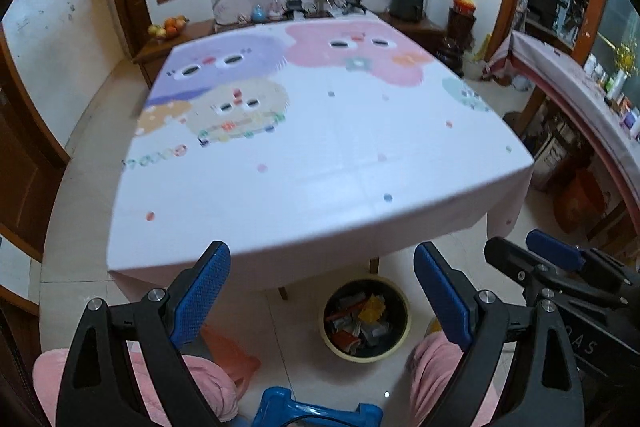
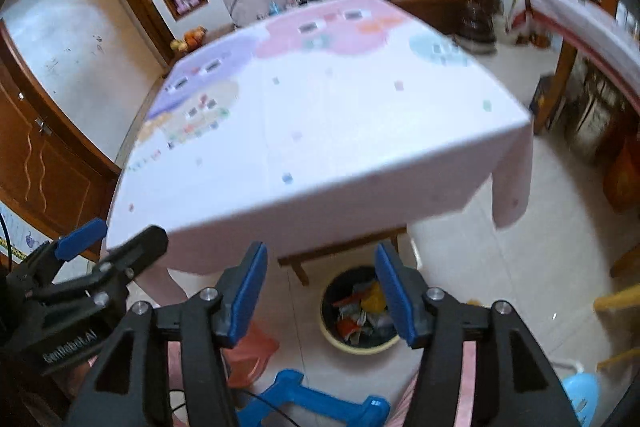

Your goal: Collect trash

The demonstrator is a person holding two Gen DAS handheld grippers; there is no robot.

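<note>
My left tongs point(image 1: 322, 263) stand wide open with nothing between the blue pads, and my right tongs point(image 2: 320, 267) are open and empty too. In the left wrist view the right tongs show at the far right edge; in the right wrist view the left ones show at the far left.

The trash point(image 1: 362, 321) sits in the wastebasket point(image 1: 404, 327) on the floor tiles, just in front of the worktop's point(image 1: 320, 155) near edge and partly under it, between my knees (pink trousers on either side). It looks like crumpled wrappers and packets: grey, red, orange, one yellow piece on top. The same heap shows in the right wrist view point(image 2: 362, 313), with the bin's pale rim point(image 2: 360, 347) around it.

I judge this stuff light, thin and crinkly, soft enough to fold under the pads and a bit slick if foil or plastic. Any further piece I would pinch across a bunched fold or raised edge, not a flat face, and squeeze fully since nothing here seems fragile.

The worktop's cartoon-printed cloth shows only printed dots and figures; I see no loose scrap on it, though blur could hide a small one.
</note>
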